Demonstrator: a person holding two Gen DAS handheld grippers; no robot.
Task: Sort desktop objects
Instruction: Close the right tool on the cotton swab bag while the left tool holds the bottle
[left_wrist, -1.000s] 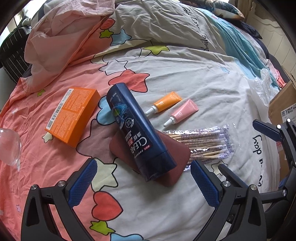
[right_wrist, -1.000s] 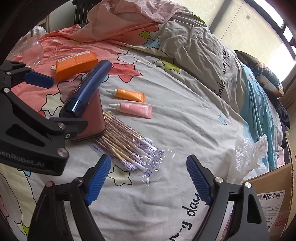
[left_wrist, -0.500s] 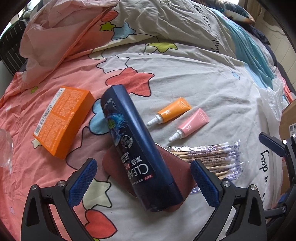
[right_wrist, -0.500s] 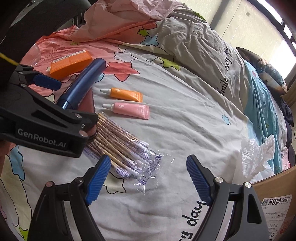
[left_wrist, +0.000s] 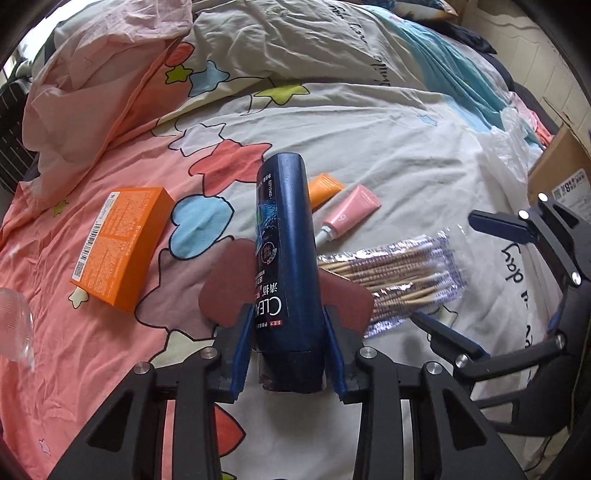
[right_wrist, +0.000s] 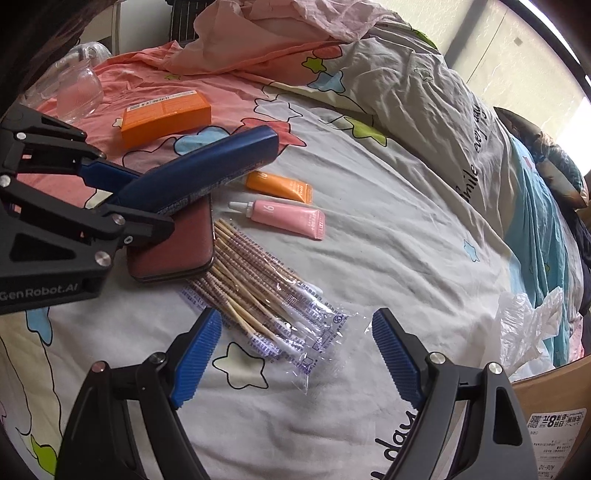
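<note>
bedding covers nearly everything: a bed (right_wrist: 388, 236) under a rumpled quilt (left_wrist: 369, 147) printed with coloured stars and hearts, pink toward the left of the frame, grey-white in the middle, with a turquoise cloth along the upper right. a loose pink sheet (left_wrist: 96, 92) is bunched at the upper left. a cardboard box (left_wrist: 561, 166) with a shipping label sits at the right edge, crinkled clear plastic just beside it, and bright window light comes in at the upper right of the right wrist view.

centre frame, the left hand-held gripper (left_wrist: 288, 354) is clamped on the cap end of a dark blue bottle (left_wrist: 284, 251), which lies over a reddish-brown case (right_wrist: 173, 243). the right hand-held gripper (right_wrist: 295, 354) hangs with its fingers apart over a packet of cotton swabs (right_wrist: 266, 291). an orange tube (right_wrist: 280, 186) and a pink tube (right_wrist: 288, 218) lie side by side beyond it; an orange box (left_wrist: 122, 251) rests at the left.
</note>
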